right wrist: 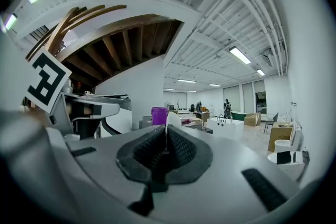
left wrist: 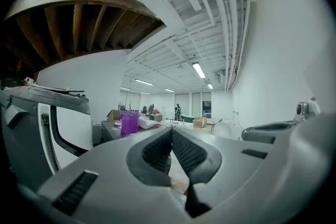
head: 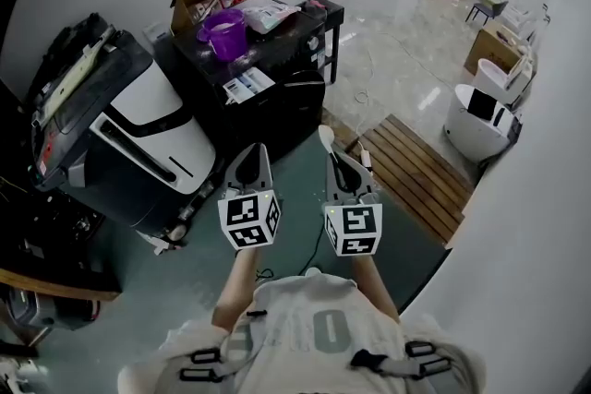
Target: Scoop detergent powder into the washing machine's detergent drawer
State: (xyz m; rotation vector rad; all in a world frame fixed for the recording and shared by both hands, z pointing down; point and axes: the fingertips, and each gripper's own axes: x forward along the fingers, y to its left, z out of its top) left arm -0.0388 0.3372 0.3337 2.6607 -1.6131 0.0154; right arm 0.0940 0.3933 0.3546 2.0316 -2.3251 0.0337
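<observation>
Our right hand-held gripper (head: pixel 338 160) grasps a white plastic scoop (head: pixel 325 137) aimed forward; the purple plastic tub (head: pixel 224 32) stands ahead-left; our left hand-held gripper (head: pixel 249 158) is clenched empty.

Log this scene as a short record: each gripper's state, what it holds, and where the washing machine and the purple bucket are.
left gripper: fingers shut, nothing between them
right gripper: fingers shut on white scoop
washing machine: on the person's left, beyond the left gripper
purple bucket: on the black table, past the washing machine
</observation>
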